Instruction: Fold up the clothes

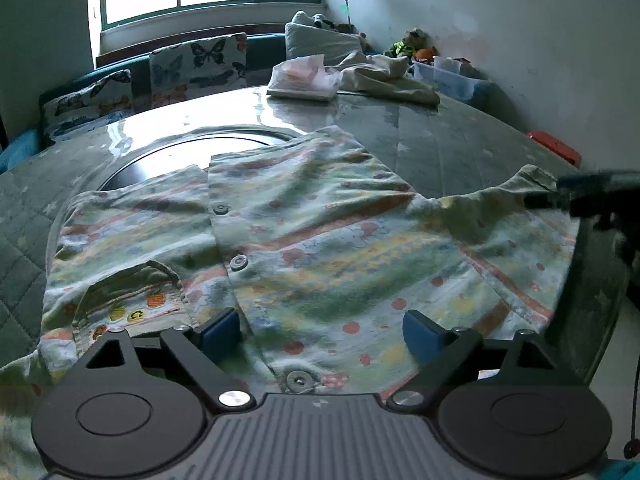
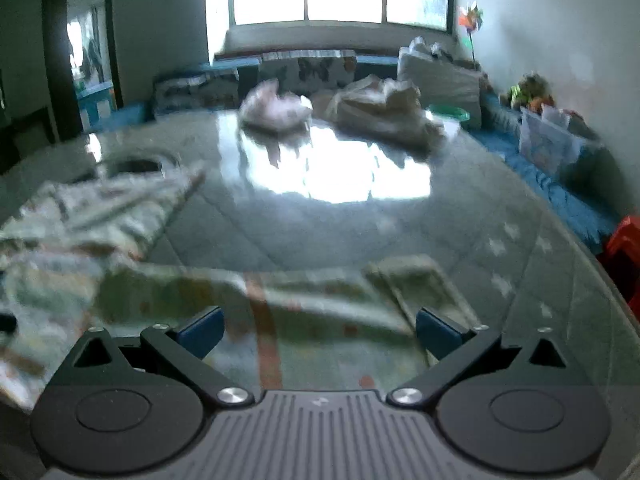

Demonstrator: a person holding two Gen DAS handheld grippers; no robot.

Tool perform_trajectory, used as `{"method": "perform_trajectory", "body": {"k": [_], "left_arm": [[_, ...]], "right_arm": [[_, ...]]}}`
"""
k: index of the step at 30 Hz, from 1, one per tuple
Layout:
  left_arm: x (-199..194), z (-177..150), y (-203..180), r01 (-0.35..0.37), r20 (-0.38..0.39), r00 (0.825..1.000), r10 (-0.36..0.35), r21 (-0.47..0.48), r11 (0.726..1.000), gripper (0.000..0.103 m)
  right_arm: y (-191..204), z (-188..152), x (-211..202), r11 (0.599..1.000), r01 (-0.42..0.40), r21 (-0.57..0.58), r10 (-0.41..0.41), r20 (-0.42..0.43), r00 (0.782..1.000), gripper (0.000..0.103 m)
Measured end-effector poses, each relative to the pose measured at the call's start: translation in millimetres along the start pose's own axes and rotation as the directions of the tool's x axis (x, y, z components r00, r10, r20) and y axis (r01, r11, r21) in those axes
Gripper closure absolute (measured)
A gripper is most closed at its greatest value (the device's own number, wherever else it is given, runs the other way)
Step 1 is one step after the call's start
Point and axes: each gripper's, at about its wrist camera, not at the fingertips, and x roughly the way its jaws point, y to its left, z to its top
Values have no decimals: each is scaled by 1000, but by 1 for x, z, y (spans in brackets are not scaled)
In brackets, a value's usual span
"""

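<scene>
Shirt [image 1: 304, 248] spread flat on bench [image 1: 460, 132], buttons up. Left tongs [image 1: 322, 330] wide apart over its hem, gripping nothing. Right tongs [image 2: 318, 334] wide apart above sleeve [image 2: 416, 280], empty.

Soft printed cloth shirt [image 1: 304, 248]; glossy reflective table [image 1: 440, 136].
</scene>
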Motion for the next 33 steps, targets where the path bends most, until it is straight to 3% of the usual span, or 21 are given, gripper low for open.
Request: {"method": "perform_trajectory", "body": {"k": [9,15,19,24,28,33], "left_arm": [[-1,0,2,-1,1,1000,1,-4,1000,11],[1,-1,0,1,6,1000,-1,7,1000,8],[1,-1,0,-1,5,1000,1,6,1000,8],[0,0,-2,-4,1,1000,4,2,1000,8],[-8,-1,-2,0,7,1000,0,-2,1000,8],[-32,-4,4,-4,48,999,5,-26,1000,8]], "right_arm": [[-6,8,34,999,34,5,-34,-40,999,0],[-36,2,30,982,143,119,-137,-57,989,0],[-35,2,19,983,159,93,-157,-31,987,0],[-13,9,4,997,35,72,-37,26,999,0],[23,4,2,997,-73,-27,73,5,997,0],[39,-8,5,992,-107,-61,105,-47,993,0]]}}
